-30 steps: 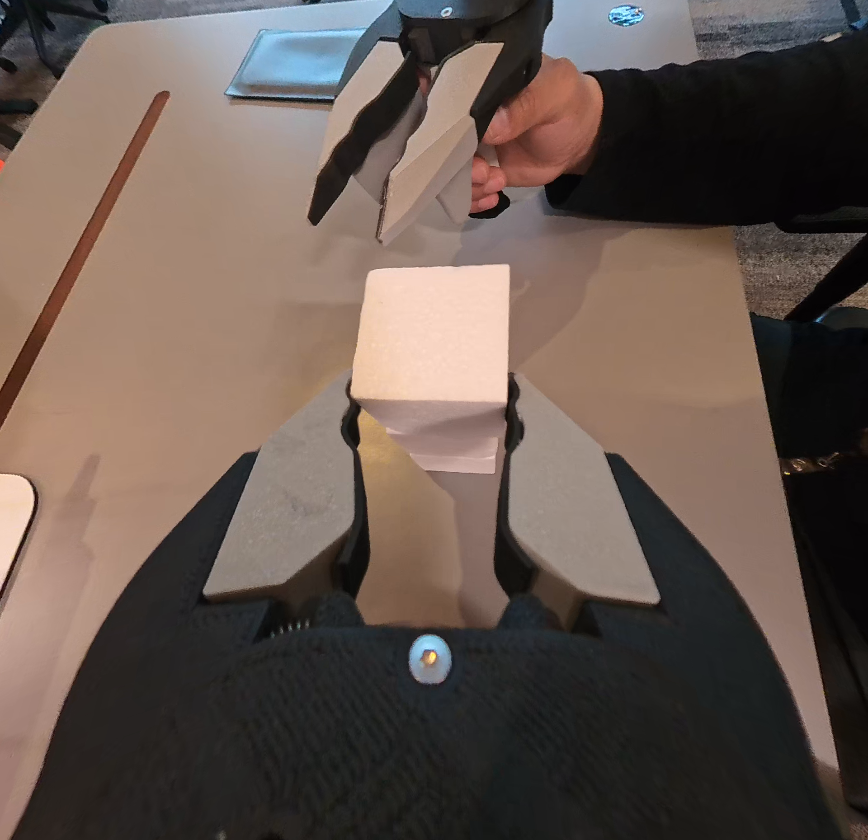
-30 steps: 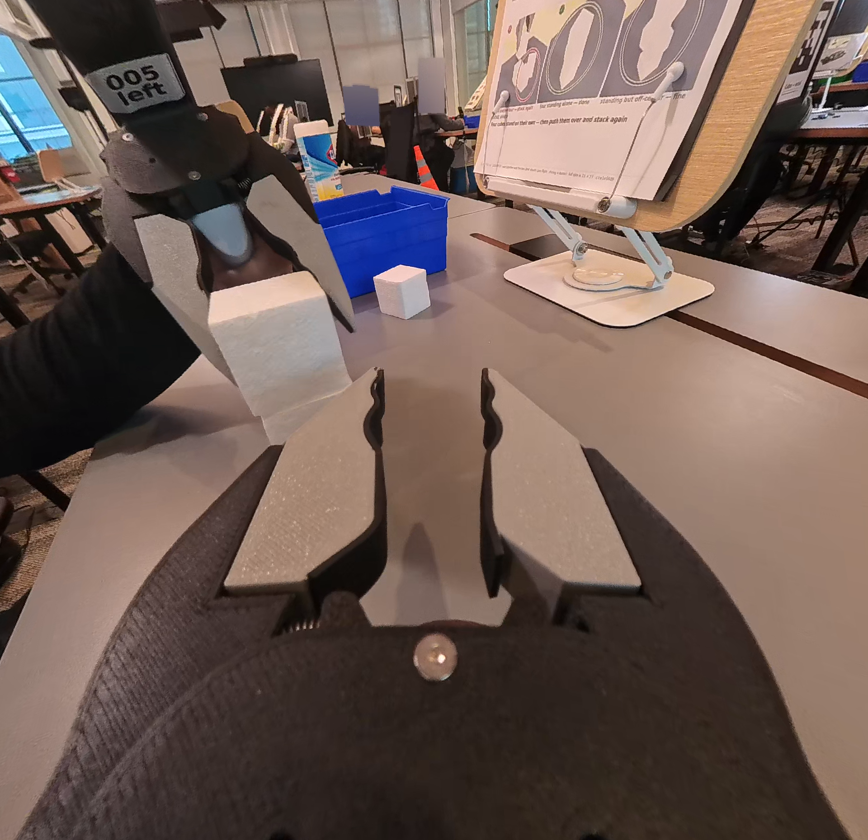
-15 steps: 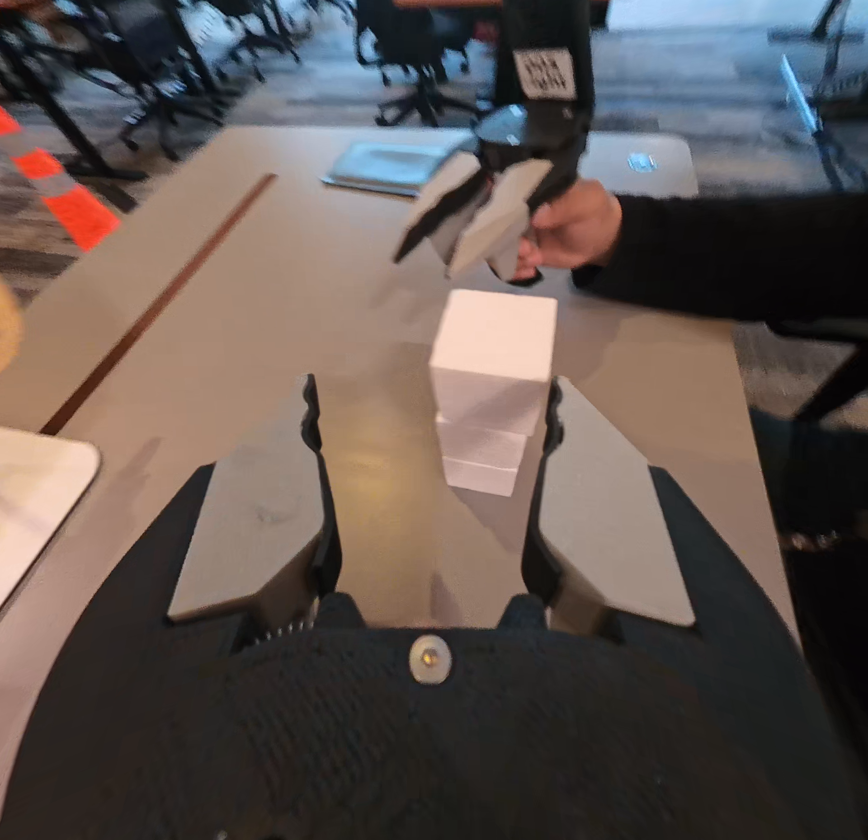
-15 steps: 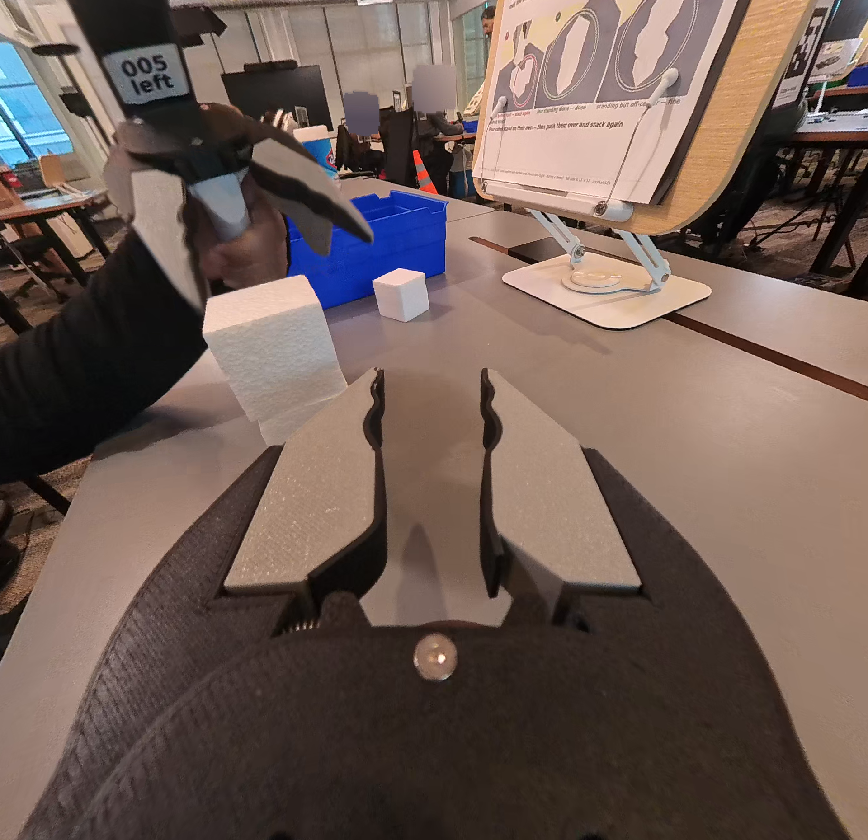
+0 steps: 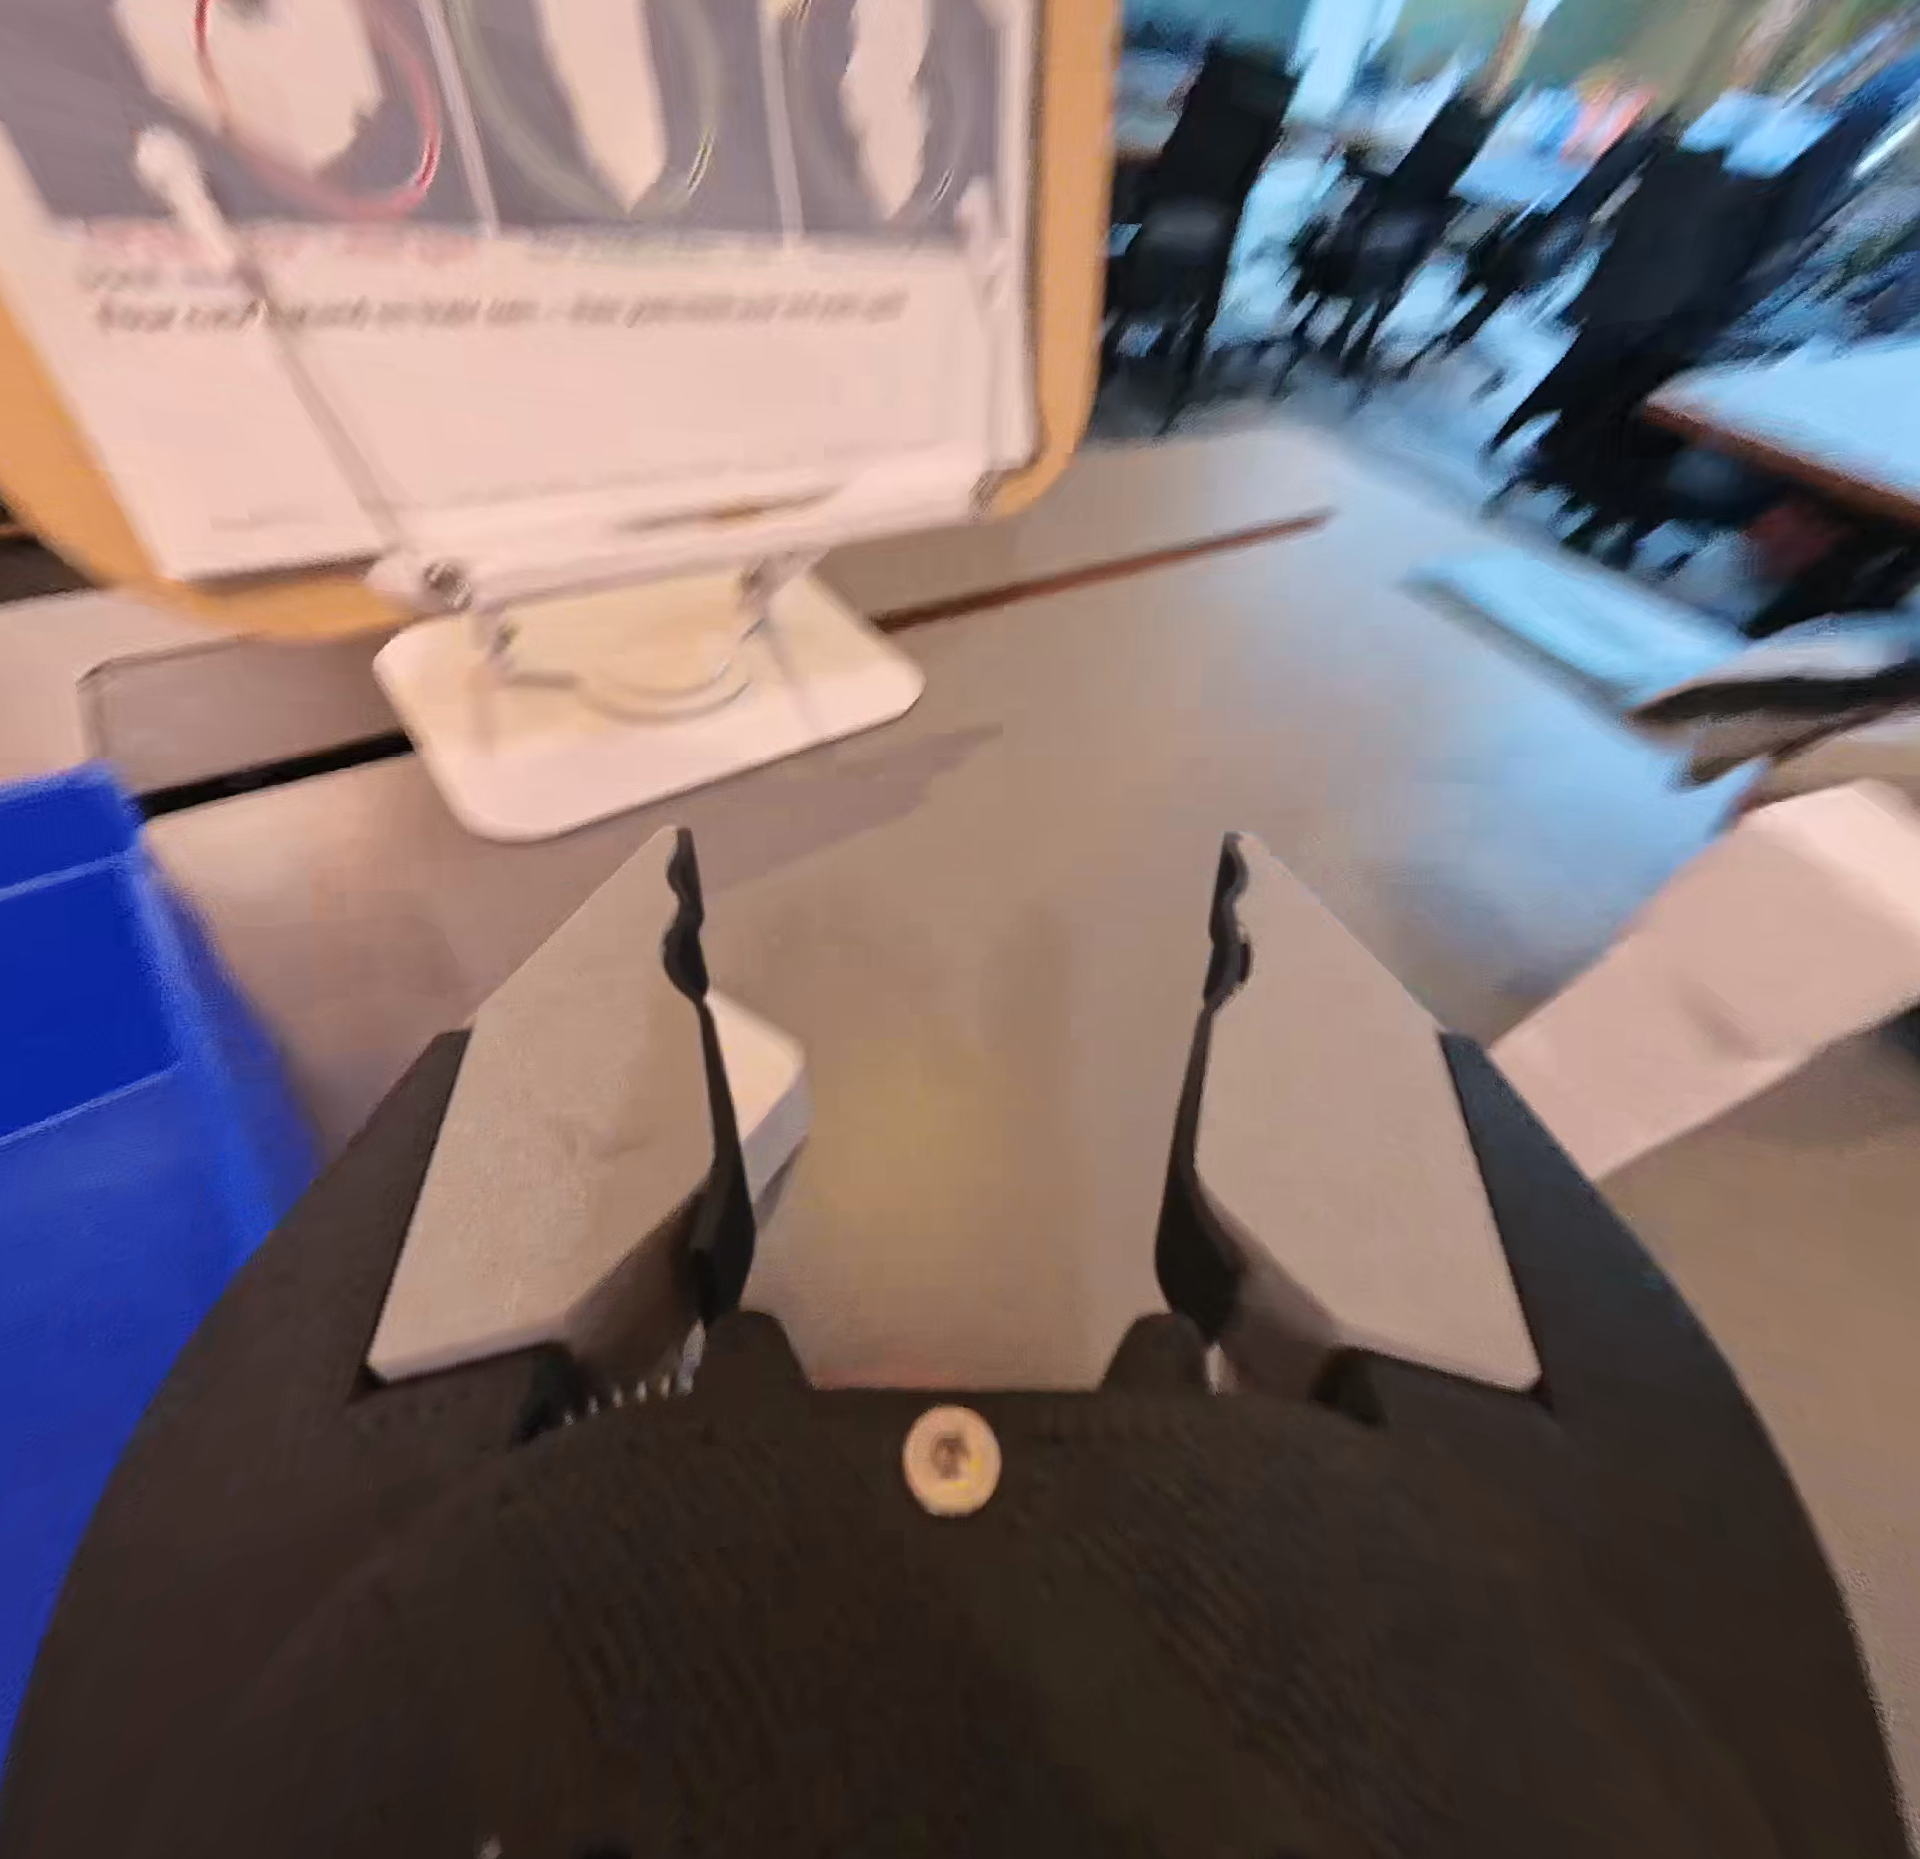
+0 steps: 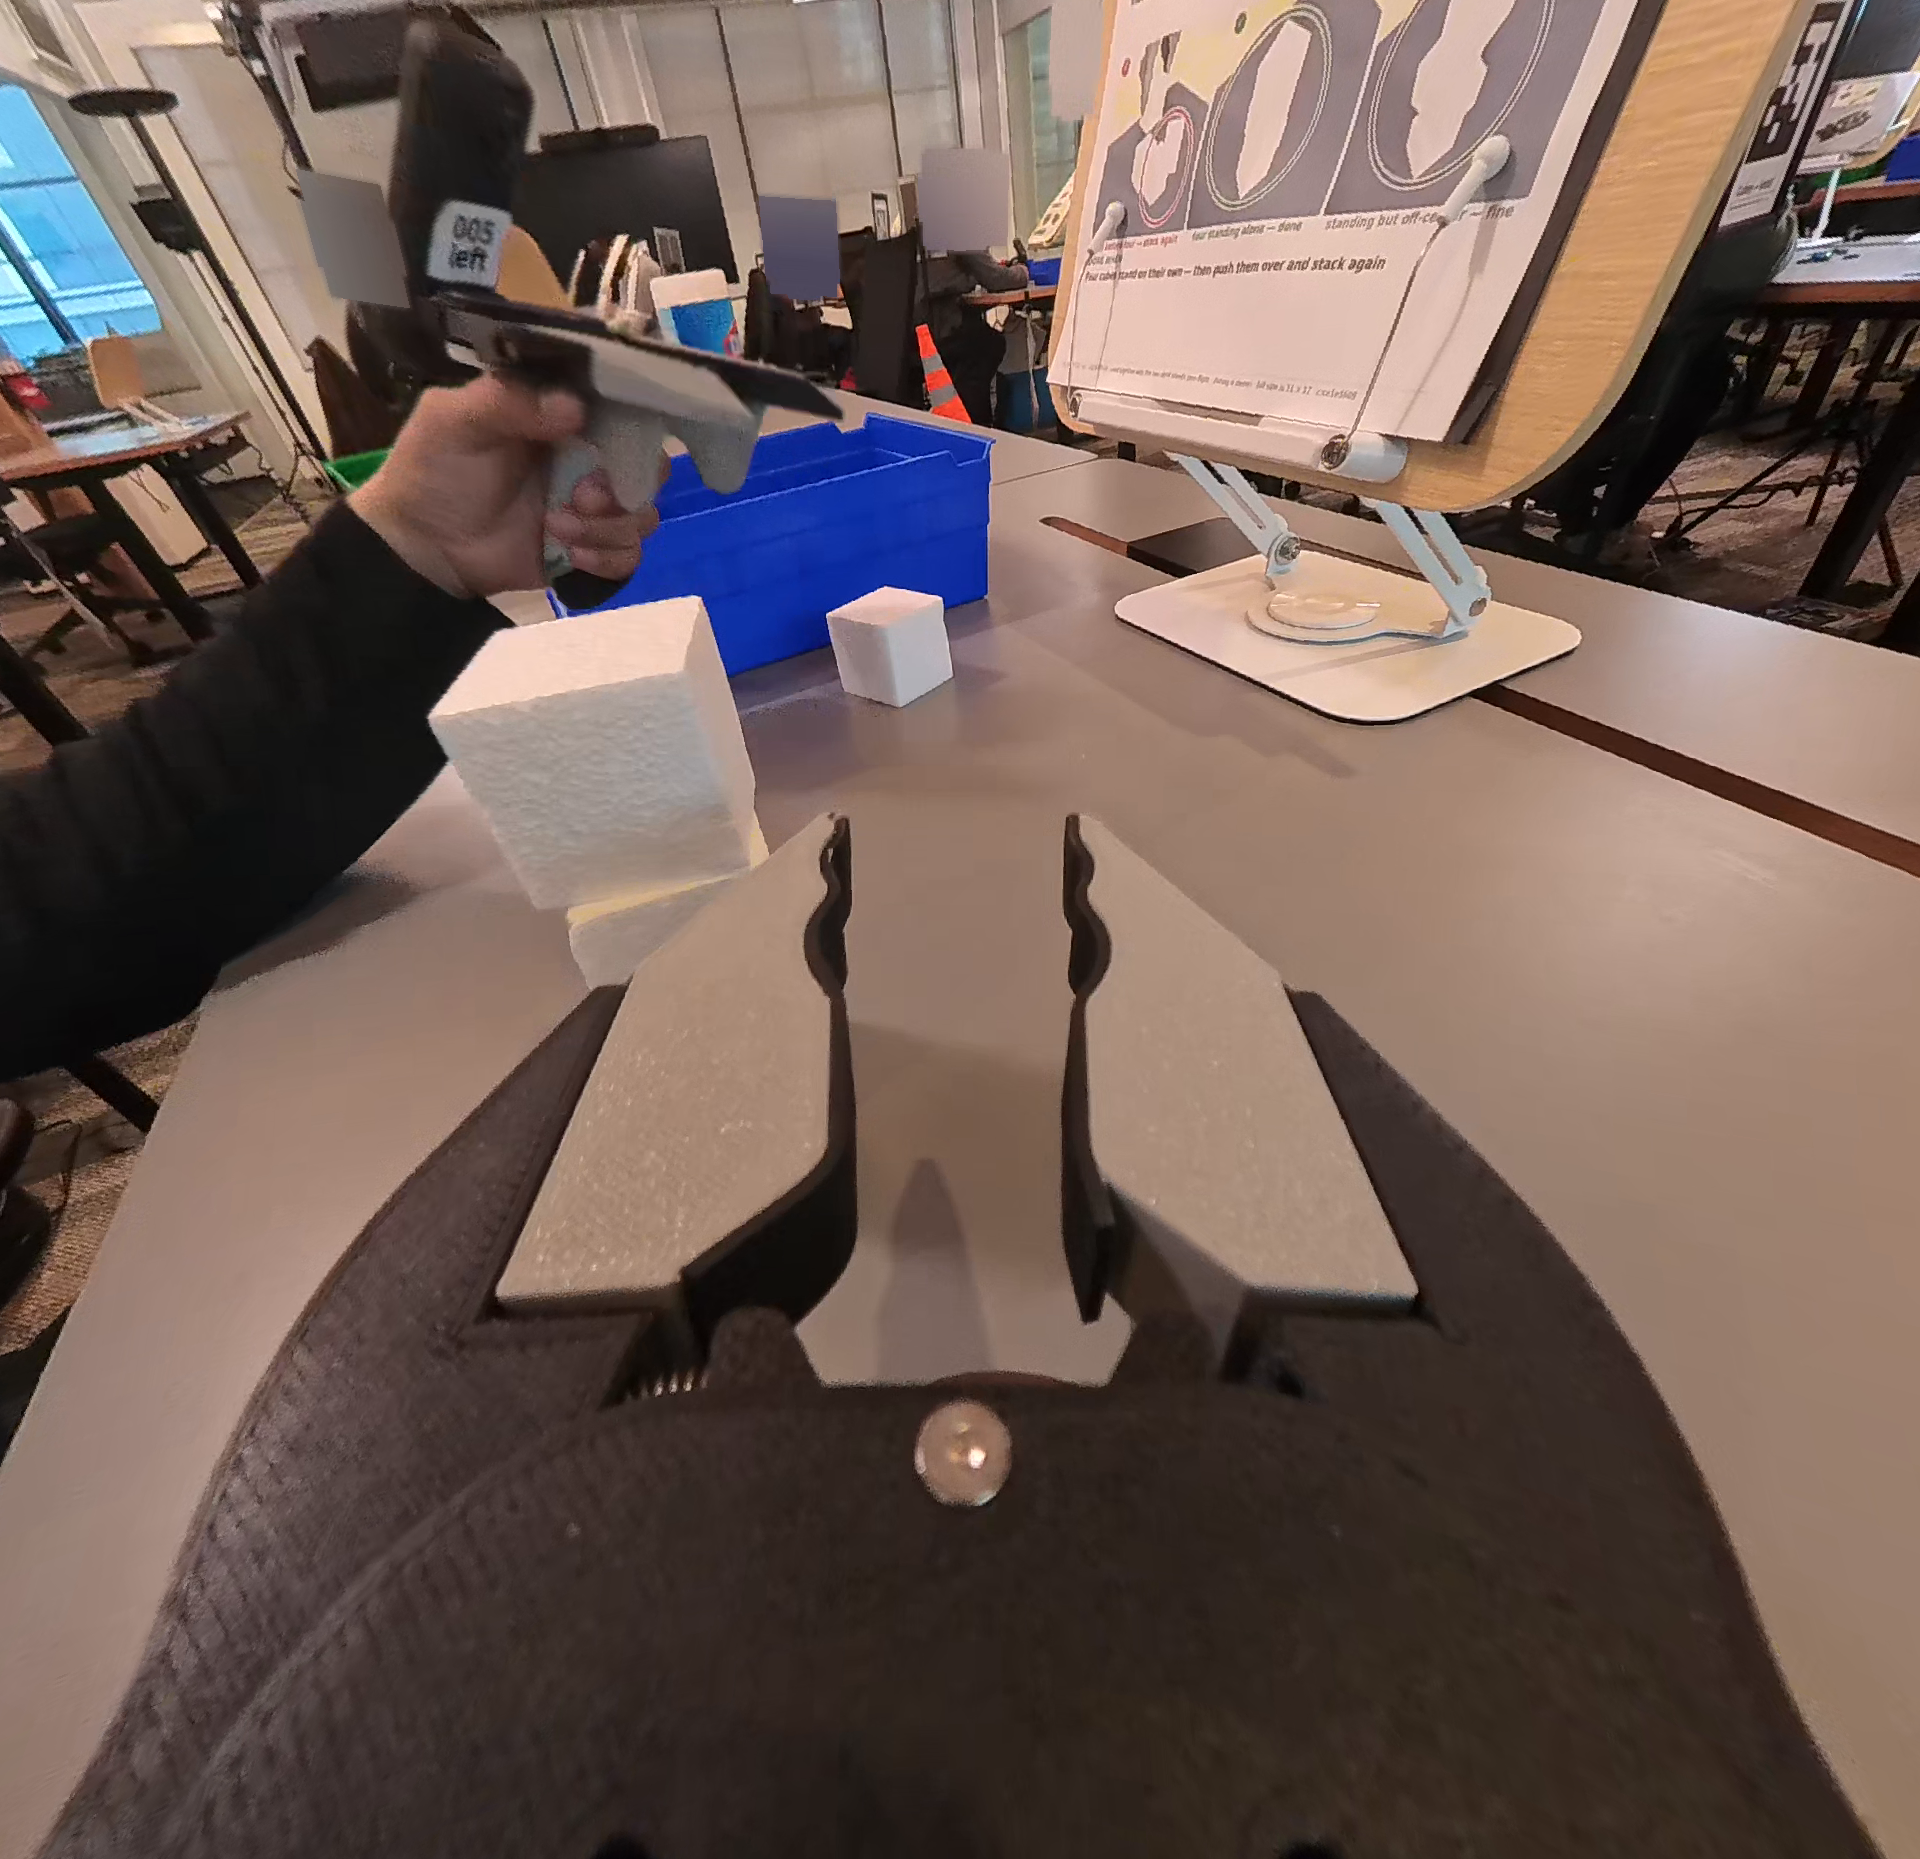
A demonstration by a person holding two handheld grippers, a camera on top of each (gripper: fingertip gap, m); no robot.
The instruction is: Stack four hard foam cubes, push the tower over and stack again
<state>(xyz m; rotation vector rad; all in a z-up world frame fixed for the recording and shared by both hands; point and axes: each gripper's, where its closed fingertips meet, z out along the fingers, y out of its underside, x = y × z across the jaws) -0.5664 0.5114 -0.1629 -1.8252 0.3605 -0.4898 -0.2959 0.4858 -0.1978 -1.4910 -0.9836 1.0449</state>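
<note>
A stack of white foam cubes [image 6: 597, 744] stands on the grey table [image 6: 1455, 978], left of my right gripper [image 6: 954, 843]. Its top cube sits slightly askew, and only part of the cube below shows. The right gripper is open, empty and low over the table. A single white cube [image 6: 891, 646] sits farther back beside the blue bin [image 6: 831, 531]. My left gripper [image 6: 800, 396] hovers above the bin's near side, open and empty. In the blurred left wrist view the left gripper [image 5: 954, 864] is wide open. The single cube [image 5: 764, 1092] peeks from behind its left finger. The stack [image 5: 1714, 978] lies at the right.
A paper sheet on a wooden board with a white stand [image 6: 1351, 625] sits at the back right; it also shows in the left wrist view [image 5: 644, 708]. The blue bin [image 5: 94, 1030] is at the left there. Office desks and chairs lie beyond the table. To the stack [image 5: 1714, 978]: right tips about 9 cm, left tips about 15 cm.
The left gripper opened and let go of the top cube, rose off the stack and swung toward the single cube by the blue bin. The right gripper stayed still.
</note>
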